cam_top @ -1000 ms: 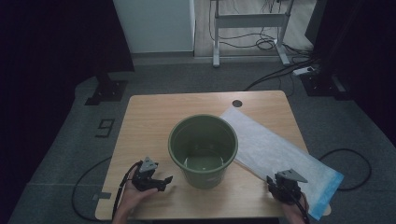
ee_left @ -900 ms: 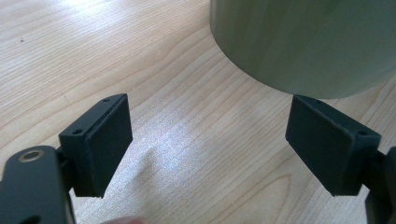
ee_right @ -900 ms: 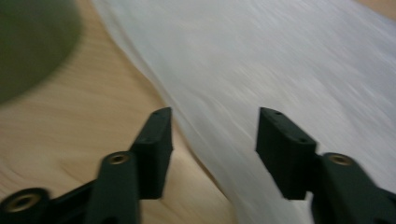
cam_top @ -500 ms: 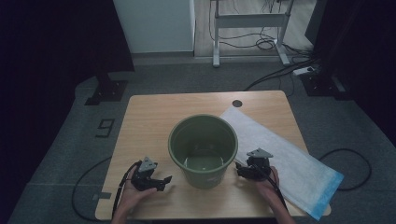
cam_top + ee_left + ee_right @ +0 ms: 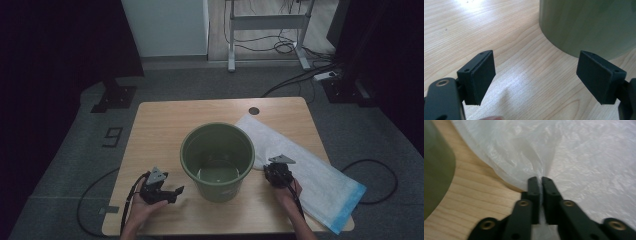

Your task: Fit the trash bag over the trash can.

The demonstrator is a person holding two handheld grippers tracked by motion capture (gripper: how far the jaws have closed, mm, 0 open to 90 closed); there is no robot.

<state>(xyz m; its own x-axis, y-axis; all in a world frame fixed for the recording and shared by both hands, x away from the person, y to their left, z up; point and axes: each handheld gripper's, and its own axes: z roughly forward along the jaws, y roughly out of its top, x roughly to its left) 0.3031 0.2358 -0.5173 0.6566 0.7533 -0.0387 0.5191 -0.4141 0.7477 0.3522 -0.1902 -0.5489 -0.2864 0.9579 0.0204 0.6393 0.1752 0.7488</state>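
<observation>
Left gripper (image 5: 176,190) rests on table (image 5: 165,125), jaws wide w/ nothing between; right gripper (image 5: 540,179) has just closed, pinching edge of plastic bag (image 5: 320,175) beside green bucket (image 5: 218,150); risks: thin film may slip or tear if pulled fast; light bucket could tip if bag drags rim.

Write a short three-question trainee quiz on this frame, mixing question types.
1. True or false: the right gripper is shut on the white plastic bag.
2. The left gripper is: A) open above bare table, B) shut on the bucket rim, C) inside the bucket.
3. What stands between the two grippers?

Key: 1 true, a fold of film is pinched between its fingers. 2 A. 3 the green bucket, upright and apparently empty.
</observation>
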